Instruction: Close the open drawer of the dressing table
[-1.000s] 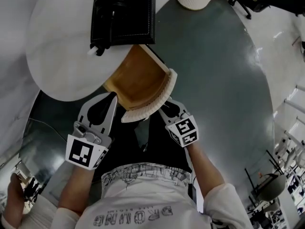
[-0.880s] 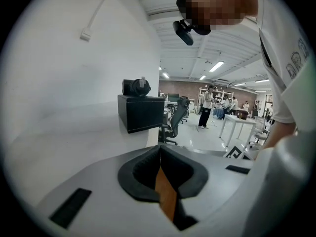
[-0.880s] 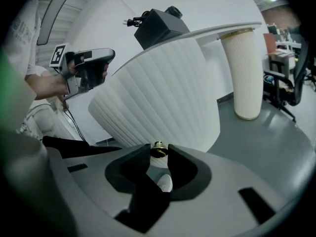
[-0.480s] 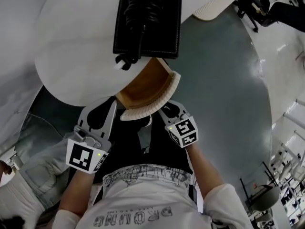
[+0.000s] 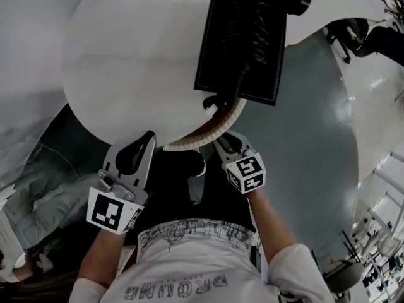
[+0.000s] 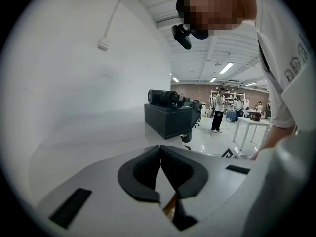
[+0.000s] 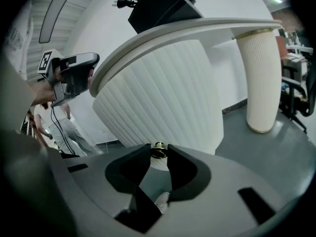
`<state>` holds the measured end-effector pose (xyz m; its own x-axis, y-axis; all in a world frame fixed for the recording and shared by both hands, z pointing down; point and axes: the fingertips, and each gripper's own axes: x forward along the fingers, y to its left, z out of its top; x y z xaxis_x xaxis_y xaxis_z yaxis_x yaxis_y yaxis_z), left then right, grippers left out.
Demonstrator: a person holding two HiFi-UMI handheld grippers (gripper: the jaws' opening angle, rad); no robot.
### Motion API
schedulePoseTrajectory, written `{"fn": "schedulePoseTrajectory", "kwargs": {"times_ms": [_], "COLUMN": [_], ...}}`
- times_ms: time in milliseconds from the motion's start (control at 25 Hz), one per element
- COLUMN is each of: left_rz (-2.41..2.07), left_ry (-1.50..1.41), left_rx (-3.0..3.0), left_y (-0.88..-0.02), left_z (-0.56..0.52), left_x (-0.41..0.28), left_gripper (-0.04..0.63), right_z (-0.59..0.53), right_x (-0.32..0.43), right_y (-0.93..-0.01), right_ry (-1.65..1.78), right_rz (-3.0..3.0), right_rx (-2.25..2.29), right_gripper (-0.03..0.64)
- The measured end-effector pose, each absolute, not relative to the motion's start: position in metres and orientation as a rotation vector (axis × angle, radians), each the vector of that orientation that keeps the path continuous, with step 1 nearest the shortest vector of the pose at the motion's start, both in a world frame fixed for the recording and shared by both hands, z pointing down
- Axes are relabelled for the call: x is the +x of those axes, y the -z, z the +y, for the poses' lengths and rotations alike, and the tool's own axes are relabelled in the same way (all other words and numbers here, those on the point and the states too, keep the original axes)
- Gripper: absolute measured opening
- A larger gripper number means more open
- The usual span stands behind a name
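Note:
The white round dressing table [image 5: 126, 62] fills the top of the head view. Its ribbed white drawer front [image 5: 211, 130] curves out only a little from under the table's edge. In the right gripper view the drawer front [image 7: 158, 98] stands close ahead, and its small brass knob [image 7: 158, 153] sits between my right gripper's pads. My right gripper [image 7: 158, 149] is shut on that knob; the head view shows it [image 5: 222, 142] at the drawer's right end. My left gripper [image 5: 145, 139] is shut and empty, over the table's rim left of the drawer [image 6: 160, 148].
A black box [image 5: 246, 43] with a dark appliance on it stands on the table top above the drawer. A ribbed white table leg [image 7: 259, 78] rises at the right. Grey floor [image 5: 315, 144] lies to the right. A bystander's jeans [image 5: 44, 188] show at left.
The drawer has slid in under the table top and its wooden inside no longer shows. Both grippers have moved forward with it toward the table.

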<state>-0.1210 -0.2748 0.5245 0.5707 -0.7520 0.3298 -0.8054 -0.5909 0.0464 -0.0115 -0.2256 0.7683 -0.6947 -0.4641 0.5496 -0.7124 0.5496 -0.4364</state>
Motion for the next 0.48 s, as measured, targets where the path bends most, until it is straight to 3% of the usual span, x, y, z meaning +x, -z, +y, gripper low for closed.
{"fn": "schedulePoseTrajectory", "kwargs": {"times_ms": [480], "left_rz": [-1.377], "left_ry": [-0.348], "left_rx": [2.633], "left_y": [-0.509], "left_z": [-0.303], "left_x": [-0.144], "left_gripper": [0.021], "right_z": [-0.278], "right_x": [-0.047], "right_y": [-0.764], "right_ry": [-0.889], "right_rz": [-2.49], "right_rx": [0.966], "right_gripper": [0.115]}}
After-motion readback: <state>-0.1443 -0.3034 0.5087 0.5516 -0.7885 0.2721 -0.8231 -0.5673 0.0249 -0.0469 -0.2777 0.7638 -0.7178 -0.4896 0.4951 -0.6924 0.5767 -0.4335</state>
